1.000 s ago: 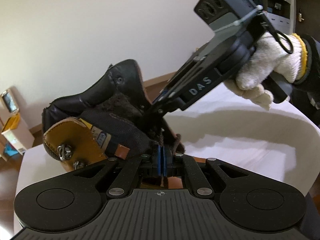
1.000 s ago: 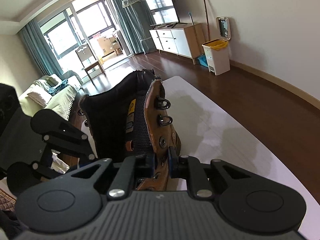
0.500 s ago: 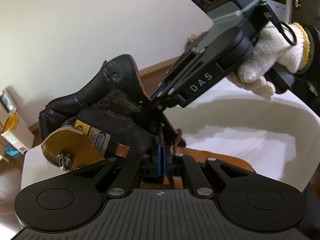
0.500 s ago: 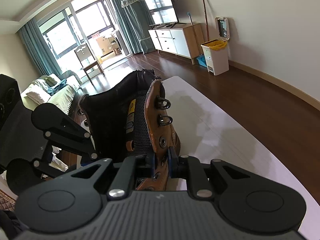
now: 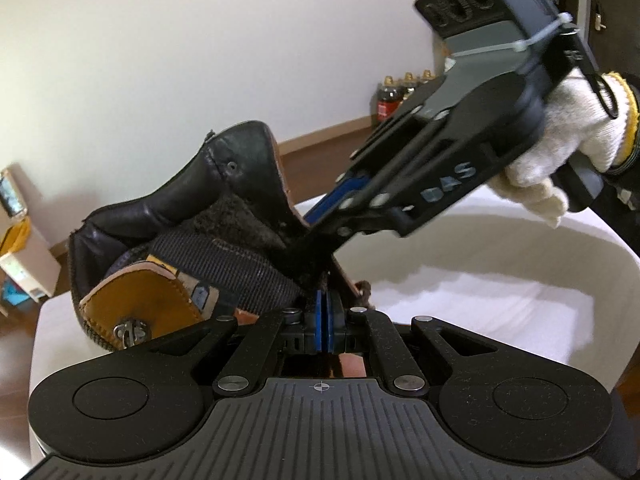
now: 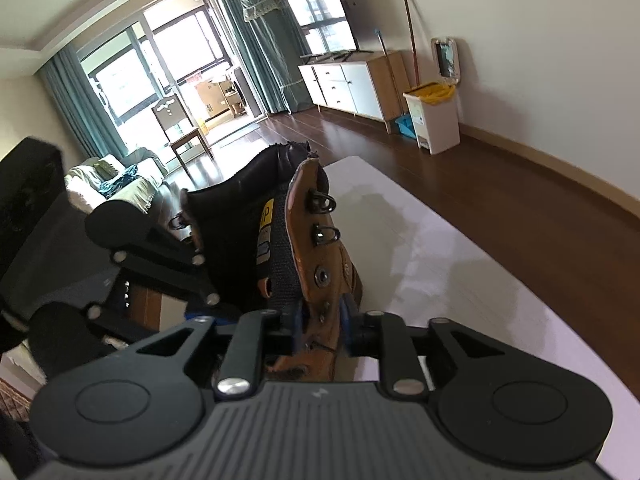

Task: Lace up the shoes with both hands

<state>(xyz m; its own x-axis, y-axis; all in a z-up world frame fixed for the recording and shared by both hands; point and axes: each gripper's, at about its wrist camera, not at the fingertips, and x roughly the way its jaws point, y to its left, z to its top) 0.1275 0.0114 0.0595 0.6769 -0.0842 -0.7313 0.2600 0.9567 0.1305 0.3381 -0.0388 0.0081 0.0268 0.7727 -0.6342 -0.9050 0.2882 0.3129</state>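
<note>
Daylight is admitted through the window [image 6: 168, 76], which is blown out. Soft shadows are cast across the counter [image 6: 460, 280]. Edges are bent by fisheye; the gloved hand [image 5: 560, 136] is slightly motion-blurred.

A TV [image 6: 322, 20] stands on a white cabinet [image 6: 348, 84]; beside it a bin [image 6: 434, 118], farther left a chair [image 6: 178, 130] and sofa [image 6: 116, 184].

The letters "DAS" stand in pale print on the black side of the right gripper [image 5: 316, 264] at the right of the left wrist view; the boot's yellow tongue label [image 6: 267, 216] is too small to read.
</note>
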